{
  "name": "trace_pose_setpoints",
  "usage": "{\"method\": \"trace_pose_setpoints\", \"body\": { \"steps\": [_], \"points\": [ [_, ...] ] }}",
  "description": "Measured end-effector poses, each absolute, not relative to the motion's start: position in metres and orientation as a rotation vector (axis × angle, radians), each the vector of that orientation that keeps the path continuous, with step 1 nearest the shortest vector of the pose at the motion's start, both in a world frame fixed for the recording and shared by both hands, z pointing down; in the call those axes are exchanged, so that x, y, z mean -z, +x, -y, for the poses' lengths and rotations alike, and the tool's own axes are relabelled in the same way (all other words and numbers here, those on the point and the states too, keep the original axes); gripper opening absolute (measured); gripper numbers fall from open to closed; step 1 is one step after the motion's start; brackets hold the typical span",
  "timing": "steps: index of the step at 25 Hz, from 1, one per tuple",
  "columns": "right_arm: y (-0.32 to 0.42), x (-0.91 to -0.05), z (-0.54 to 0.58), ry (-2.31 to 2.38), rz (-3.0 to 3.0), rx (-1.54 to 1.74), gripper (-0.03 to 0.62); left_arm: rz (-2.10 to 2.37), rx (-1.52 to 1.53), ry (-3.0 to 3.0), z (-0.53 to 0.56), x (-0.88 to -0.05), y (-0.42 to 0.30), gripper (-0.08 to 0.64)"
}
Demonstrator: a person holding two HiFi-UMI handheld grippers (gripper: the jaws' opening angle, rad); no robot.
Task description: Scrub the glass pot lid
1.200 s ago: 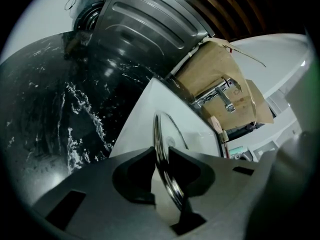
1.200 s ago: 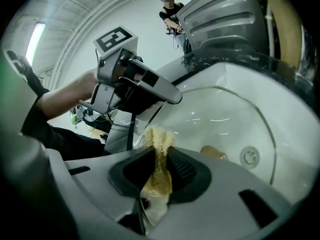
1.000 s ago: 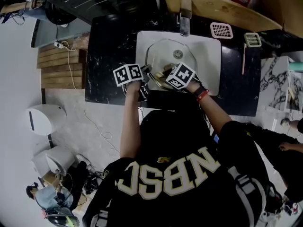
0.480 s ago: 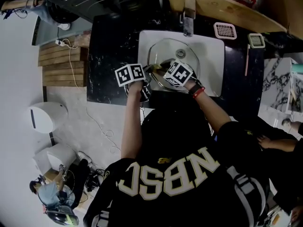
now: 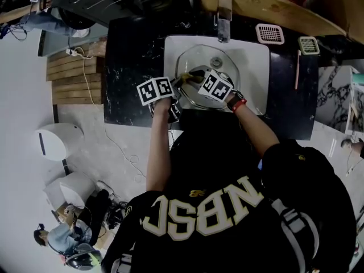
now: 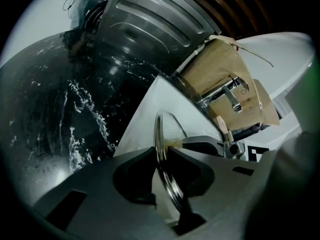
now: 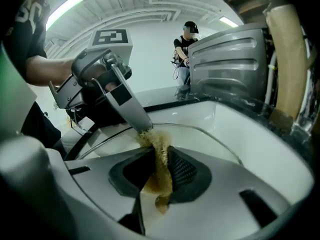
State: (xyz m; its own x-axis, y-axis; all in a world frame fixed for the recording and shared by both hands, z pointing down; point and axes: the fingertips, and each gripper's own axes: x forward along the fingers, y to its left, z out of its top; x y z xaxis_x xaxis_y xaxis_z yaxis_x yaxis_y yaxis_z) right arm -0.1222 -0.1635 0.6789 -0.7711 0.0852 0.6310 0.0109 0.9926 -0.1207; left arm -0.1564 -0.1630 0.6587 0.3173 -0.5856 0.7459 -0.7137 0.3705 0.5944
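The glass pot lid (image 5: pixel 200 66) stands tilted in the white sink (image 5: pixel 256 67). My left gripper (image 5: pixel 177 84) is shut on its metal rim at the near left. In the left gripper view the lid (image 6: pixel 161 134) shows edge-on between the jaws of the left gripper (image 6: pixel 162 156). My right gripper (image 5: pixel 196 78) is shut on a yellow-brown scouring sponge (image 7: pixel 158 159), which it presses against the lid's glass face (image 7: pixel 200 136) close to the left gripper's tip (image 7: pixel 141 125). The sponge (image 6: pixel 175 143) also shows in the left gripper view, right by the rim.
A chrome faucet (image 5: pixel 223 13) rises at the sink's far edge. The black marble counter (image 5: pixel 133 56) surrounds the sink, with two small drain grates (image 5: pixel 269 34) (image 5: pixel 310 45) and a thin stick (image 5: pixel 296 73) at the right. Another person (image 7: pixel 185 49) stands in the background.
My right gripper has slid the sponge up and to the left across the lid, closer to the left gripper. The left gripper has kept its hold on the rim.
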Motion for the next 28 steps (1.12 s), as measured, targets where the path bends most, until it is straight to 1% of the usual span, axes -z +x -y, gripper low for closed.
{"method": "trace_pose_setpoints", "body": {
  "steps": [13, 19, 28],
  "points": [
    [-0.127, -0.683, 0.174, -0.02, 2.534, -0.28, 0.087, 1.37, -0.132, 1.294, 0.162, -0.659, -0.158, 0.089],
    [-0.135, -0.696, 0.211, 0.186, 2.542, -0.361, 0.078, 1.368, -0.162, 1.289, 0.161, -0.66, -0.157, 0.089],
    [-0.137, -0.712, 0.247, 0.25, 2.424, -0.21, 0.08, 1.369, -0.188, 1.285, 0.16, -0.662, -0.156, 0.091]
  ]
}}
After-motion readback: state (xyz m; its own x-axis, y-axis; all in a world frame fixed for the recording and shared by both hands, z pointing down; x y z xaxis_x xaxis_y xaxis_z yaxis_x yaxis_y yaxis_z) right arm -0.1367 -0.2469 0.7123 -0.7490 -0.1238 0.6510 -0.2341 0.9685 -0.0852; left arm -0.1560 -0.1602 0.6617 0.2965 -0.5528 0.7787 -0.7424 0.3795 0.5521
